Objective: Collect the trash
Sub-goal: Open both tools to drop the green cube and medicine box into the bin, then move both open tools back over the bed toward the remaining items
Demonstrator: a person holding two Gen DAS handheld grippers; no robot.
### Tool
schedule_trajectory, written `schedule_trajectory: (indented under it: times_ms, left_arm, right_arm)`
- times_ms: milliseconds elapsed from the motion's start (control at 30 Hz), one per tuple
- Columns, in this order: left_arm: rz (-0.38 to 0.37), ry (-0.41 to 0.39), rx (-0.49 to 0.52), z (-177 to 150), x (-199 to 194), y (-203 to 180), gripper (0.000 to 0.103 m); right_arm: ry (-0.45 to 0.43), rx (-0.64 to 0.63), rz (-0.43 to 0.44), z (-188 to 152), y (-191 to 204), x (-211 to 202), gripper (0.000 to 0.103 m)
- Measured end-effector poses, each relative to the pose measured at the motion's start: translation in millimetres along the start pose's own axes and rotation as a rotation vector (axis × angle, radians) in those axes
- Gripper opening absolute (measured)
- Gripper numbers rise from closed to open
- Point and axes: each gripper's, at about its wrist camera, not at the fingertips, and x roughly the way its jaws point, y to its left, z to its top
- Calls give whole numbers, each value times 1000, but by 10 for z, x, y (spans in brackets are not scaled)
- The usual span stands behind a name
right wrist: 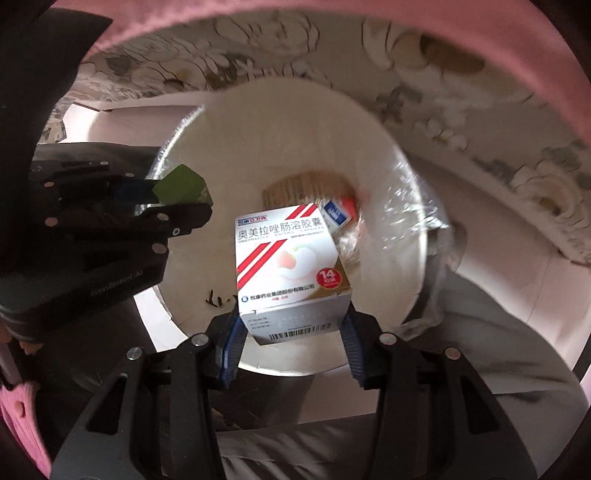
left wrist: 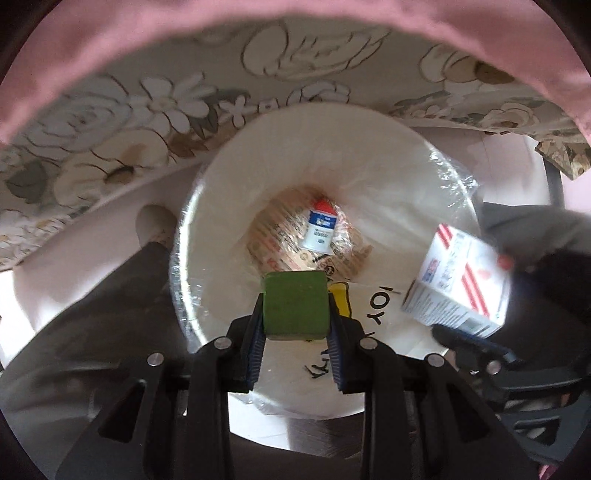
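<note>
Below both grippers stands a white round trash bin (left wrist: 221,192) (right wrist: 388,155) lined with a clear bag. At its bottom lie a small white, blue and red carton (left wrist: 318,227) (right wrist: 338,214) and printed brown packaging (left wrist: 273,236). My left gripper (left wrist: 295,314) is shut on a green block (left wrist: 294,304), held over the bin's near rim. My right gripper (right wrist: 293,325) is shut on a white medicine box with red stripes (right wrist: 291,262), also over the bin's mouth. That box (left wrist: 458,280) shows at the right of the left wrist view, the green block (right wrist: 183,184) at the left of the right wrist view.
A floral cloth (left wrist: 147,122) (right wrist: 480,122) hangs behind the bin under a pink edge (left wrist: 295,18). Pale floor (left wrist: 74,258) surrounds the bin. A grey trouser leg (right wrist: 480,332) lies at the right of the right wrist view.
</note>
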Motion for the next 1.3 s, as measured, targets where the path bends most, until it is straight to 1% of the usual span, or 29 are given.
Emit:
schedule_trajectory:
  times_ms: [167, 300, 367, 467, 633, 700, 800, 900, 933, 1133, 1300]
  left_arm:
    - [-24, 45, -33, 71, 192, 36, 32]
    - [-47, 82, -60, 116, 337, 54, 32]
    - [-57, 100, -72, 144, 412, 72, 32]
    - [-54, 118, -79, 173, 492, 81, 32]
    - [-51, 140, -89, 208, 588, 92, 33]
    - [-51, 153, -95, 224, 625, 95, 32]
    - [-53, 157, -102, 240, 641, 92, 33]
    - [-44, 151, -98, 258, 640, 88, 45]
    - [-41, 149, -95, 254, 650, 91, 46]
    - [-32, 143, -89, 247, 645, 85, 46]
    - [-13, 115, -75, 195, 567, 80, 46]
  right_arm:
    - [53, 38, 18, 101, -41, 193, 48]
    - [85, 51, -9, 151, -76, 329, 48]
    - [102, 60, -6, 180, -98, 405, 48]
    - [114, 75, 13, 221, -118, 526, 48]
    - [154, 60, -13, 239, -60, 753, 48]
    - [163, 57, -9, 243, -61, 797, 48]
    - [162, 59, -1, 255, -73, 806, 48]
    - [157, 75, 7, 259, -123, 799, 51]
    - [156, 83, 10, 254, -145, 797, 51]
    - [143, 100, 17, 232, -190, 748, 51]
    - [127, 118, 32, 198, -195, 680, 51]
